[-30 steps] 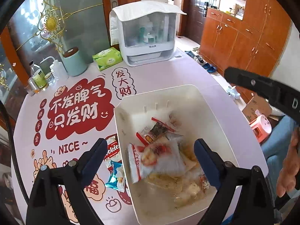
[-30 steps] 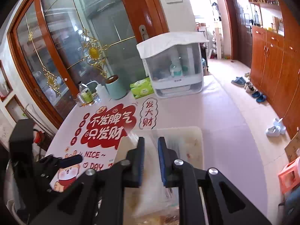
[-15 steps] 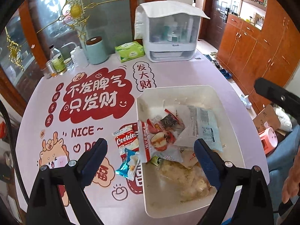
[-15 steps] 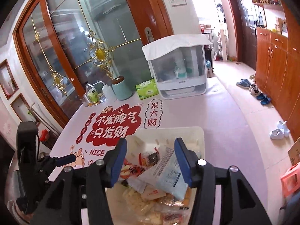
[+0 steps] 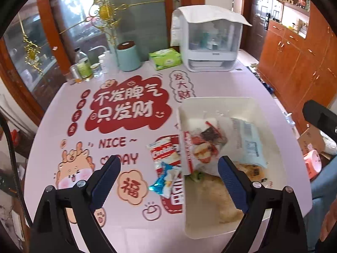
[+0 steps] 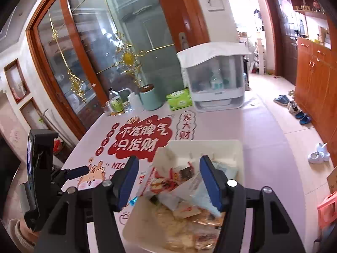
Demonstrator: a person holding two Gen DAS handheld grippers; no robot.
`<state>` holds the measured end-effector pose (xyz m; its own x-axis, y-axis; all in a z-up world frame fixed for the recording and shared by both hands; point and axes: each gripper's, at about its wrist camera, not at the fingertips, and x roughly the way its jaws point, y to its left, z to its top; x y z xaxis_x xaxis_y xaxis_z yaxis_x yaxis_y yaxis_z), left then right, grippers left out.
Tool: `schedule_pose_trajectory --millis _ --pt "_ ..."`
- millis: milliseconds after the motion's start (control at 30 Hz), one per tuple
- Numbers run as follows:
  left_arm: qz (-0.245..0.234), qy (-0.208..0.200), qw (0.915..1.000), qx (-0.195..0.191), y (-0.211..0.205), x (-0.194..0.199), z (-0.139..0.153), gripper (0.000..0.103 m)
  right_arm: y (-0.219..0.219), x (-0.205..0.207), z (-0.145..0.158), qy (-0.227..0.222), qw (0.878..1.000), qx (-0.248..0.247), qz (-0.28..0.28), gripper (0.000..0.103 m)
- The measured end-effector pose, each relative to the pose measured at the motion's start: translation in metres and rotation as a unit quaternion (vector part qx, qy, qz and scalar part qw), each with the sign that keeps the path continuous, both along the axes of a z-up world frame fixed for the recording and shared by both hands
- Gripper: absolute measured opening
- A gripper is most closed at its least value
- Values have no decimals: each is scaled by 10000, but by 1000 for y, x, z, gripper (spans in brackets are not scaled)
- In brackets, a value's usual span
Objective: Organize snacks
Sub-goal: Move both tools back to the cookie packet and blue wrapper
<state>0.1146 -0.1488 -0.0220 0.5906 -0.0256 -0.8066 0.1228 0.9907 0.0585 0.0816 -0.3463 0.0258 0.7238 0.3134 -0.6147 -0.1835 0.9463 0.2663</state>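
Note:
A white bin (image 5: 219,102) (image 6: 231,145) on the pink table holds several snack packets, among them a pale blue-white packet (image 5: 248,141) (image 6: 202,196) and a red-white packet (image 5: 198,151) leaning on the left wall. A red cookie packet (image 5: 164,154) and a blue packet (image 5: 166,180) lie on the table just left of the bin. My left gripper (image 5: 168,179) is open and empty above these. My right gripper (image 6: 168,181) is open and empty above the bin.
At the table's back stand a white covered rack (image 5: 210,42), a green tissue pack (image 5: 166,58), a teal canister (image 5: 128,57) and small bottles (image 5: 84,65). Wooden cabinets (image 5: 294,52) and a pink stool (image 5: 313,164) are to the right.
My right gripper opened and let the pale blue-white packet fall into the bin. My left gripper drew back and left, showing more of the table.

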Motion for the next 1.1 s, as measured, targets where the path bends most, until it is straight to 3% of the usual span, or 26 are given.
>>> schedule_pose_trajectory --millis 233,367,567,667,767,867,967,1067,1100 --pt "194 -207 9974 663 40 5 11 93 41 -7 -24 445 9979 140 441 62" --pt "-213 -220 9940 1053 58 19 12 93 70 -18 -41 573 9956 67 743 62" --pt "-988 -45 9848 1425 85 42 -11 93 127 -24 -74 878 9897 -60 1126 62" --pt "-1520 1 9737 1697 100 56 -23 93 159 -18 -88 951 9886 -111 1159 62" --pt "-1983 24 9603 1963 117 70 -36 93 195 -14 -107 743 9900 -228 1181 62" --pt "-2367 136 9515 1959 125 85 -50 93 236 -6 -138 664 9856 -844 1305 62" --pt "-2765 283 9409 1935 125 102 -71 93 251 4 -167 995 9819 -970 1287 62" --pt "-3124 499 9299 1877 116 119 -97 93 242 11 -187 1318 9835 -877 874 62" --pt "-3216 558 9268 1858 112 124 -104 93 240 12 -191 1376 9836 -876 771 56"
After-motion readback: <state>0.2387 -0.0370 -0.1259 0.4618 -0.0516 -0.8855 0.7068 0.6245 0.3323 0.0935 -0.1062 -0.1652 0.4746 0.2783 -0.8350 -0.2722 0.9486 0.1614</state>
